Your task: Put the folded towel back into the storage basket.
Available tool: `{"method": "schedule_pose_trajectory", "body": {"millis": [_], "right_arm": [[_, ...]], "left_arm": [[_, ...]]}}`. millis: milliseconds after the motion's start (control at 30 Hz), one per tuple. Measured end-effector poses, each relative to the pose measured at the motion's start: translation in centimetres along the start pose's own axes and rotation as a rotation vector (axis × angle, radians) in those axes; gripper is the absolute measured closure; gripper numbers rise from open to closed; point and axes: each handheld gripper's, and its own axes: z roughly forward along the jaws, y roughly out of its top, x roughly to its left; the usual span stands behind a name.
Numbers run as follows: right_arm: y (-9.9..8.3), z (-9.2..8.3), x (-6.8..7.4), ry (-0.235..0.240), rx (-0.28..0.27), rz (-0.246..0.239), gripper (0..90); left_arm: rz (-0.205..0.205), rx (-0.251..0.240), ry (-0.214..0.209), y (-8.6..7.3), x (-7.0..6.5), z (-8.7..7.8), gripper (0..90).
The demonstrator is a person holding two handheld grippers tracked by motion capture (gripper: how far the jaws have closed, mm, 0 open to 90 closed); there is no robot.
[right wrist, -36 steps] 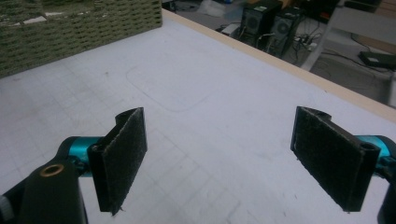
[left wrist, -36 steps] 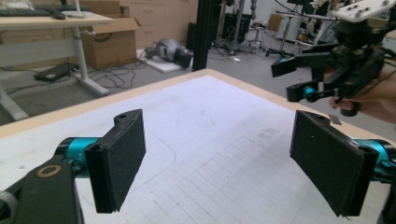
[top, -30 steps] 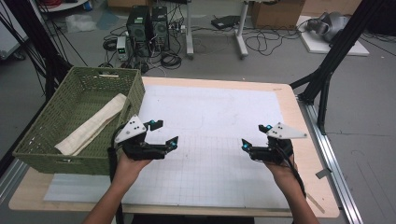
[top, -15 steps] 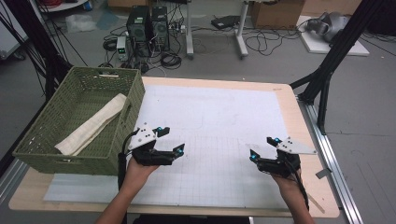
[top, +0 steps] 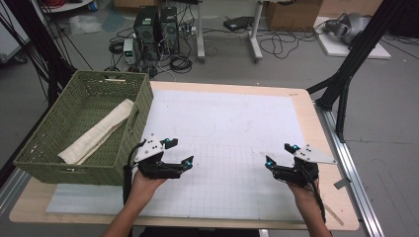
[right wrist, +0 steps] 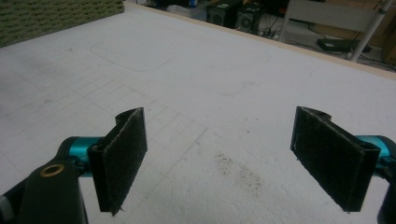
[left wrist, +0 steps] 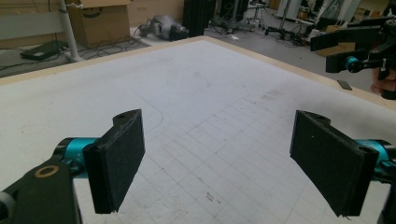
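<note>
Hovering low over the bench [top: 227,128], both claws stand spread wide and hold nothing. The folded cloth [top: 99,132] lies in the green basket [top: 129,129], at about ten o'clock from the left claw [top: 177,154], its long axis running from seven to one o'clock. The left claw is nearer, just beside the basket wall; the right claw [top: 280,155] sits well apart at three o'clock. Reaching the cloth probably falls to the left.

Bare mat [top: 222,133] ahead; basket [top: 79,128] leftward.
</note>
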Motion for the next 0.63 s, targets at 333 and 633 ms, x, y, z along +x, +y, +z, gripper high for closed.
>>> {"method": "schedule_pose_trajectory", "body": {"millis": [333, 633], "right_arm": [[0.28, 0.32, 0.16, -0.004, -0.002, -0.002, 17.2], [0.28, 0.39, 0.1, -0.009, 0.0, -0.007, 17.3]], "left_arm": [[-0.013, -0.005, 0.011, -0.05, 0.19, -0.36, 18.3], [-0.011, -0.006, 0.008, 0.03, -0.03, -0.05, 18.3]]}}
